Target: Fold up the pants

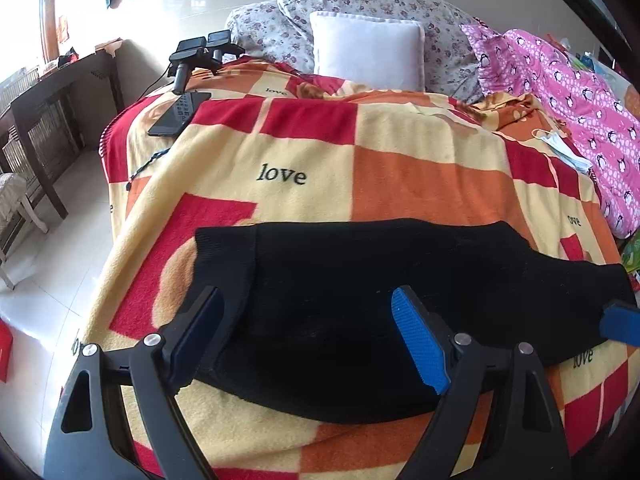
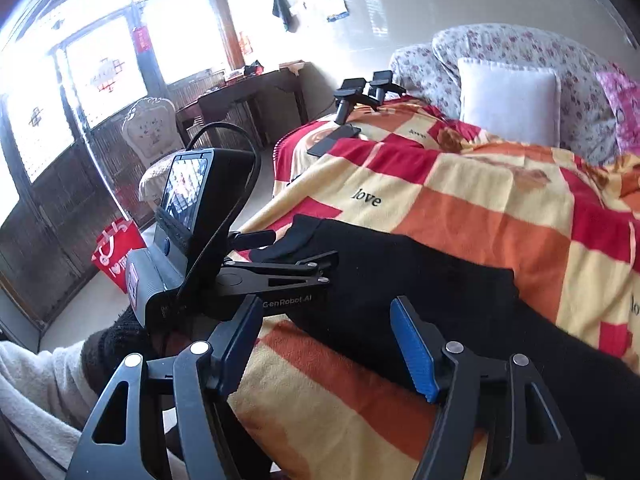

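I hold both grippers — left gripper (image 1: pixel 308 336), right gripper (image 2: pixel 326 344) — open and empty above the pants (image 1: pixel 360 300) spread along the bed's (image 1: pixel 320 184) near edge, ready to fold.

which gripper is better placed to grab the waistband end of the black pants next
Left. The left gripper hangs open right over the ribbed waistband end of the black pants. The right gripper is open further along the legs.
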### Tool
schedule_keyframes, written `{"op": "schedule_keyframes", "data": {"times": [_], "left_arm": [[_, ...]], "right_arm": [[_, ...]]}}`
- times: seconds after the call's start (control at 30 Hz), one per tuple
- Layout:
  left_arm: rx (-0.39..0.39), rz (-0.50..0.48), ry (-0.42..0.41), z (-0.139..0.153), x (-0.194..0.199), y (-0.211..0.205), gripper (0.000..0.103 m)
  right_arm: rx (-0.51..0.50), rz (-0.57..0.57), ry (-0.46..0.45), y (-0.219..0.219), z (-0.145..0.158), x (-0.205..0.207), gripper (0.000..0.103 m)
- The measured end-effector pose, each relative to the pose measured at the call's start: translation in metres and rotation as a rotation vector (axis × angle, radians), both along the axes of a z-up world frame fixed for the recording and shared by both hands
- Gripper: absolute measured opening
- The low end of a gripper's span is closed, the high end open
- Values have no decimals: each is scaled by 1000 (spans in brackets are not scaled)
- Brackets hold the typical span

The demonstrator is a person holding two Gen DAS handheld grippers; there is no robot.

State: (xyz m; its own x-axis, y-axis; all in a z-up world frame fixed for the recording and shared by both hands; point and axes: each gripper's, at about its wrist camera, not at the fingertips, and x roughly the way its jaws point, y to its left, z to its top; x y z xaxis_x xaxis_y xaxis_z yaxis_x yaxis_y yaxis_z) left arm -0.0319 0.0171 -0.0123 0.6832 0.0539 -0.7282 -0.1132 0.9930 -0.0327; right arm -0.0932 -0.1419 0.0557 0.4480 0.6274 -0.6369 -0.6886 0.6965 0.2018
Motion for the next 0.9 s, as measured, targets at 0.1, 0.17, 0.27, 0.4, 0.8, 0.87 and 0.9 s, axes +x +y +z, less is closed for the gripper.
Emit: {"op": "schedule_keyframes", "data": {"times": [0.1, 0.17, 0.27, 0.4, 0.8, 0.87, 0.9], "left_arm": [[-17, -10, -23, 6, -1, -6, 86], [-24, -23, -24, 6, 1, -13, 86], [-16, -45, -18, 6, 6, -26, 86], [-5, -89, -16, 7, 11, -50, 86], [27, -190, -7, 6, 24, -109, 86], [27, -203, -5, 5, 27, -117, 86], [29, -209, -2, 4, 28, -120, 86]], "right_arm": [[1, -18, -19, -13, 3, -5, 68], [-1, -70, -6, -33, -2, -3, 70], [-16, -193, 41, -69, -18, 7, 71], [-18, -303, 77, -110, -32, 15, 71], [-3, -537, 118, -210, -54, 35, 71], [-2, -552, 119, -217, -56, 36, 71], [-6, -561, 120, -220, -58, 36, 71]]}}
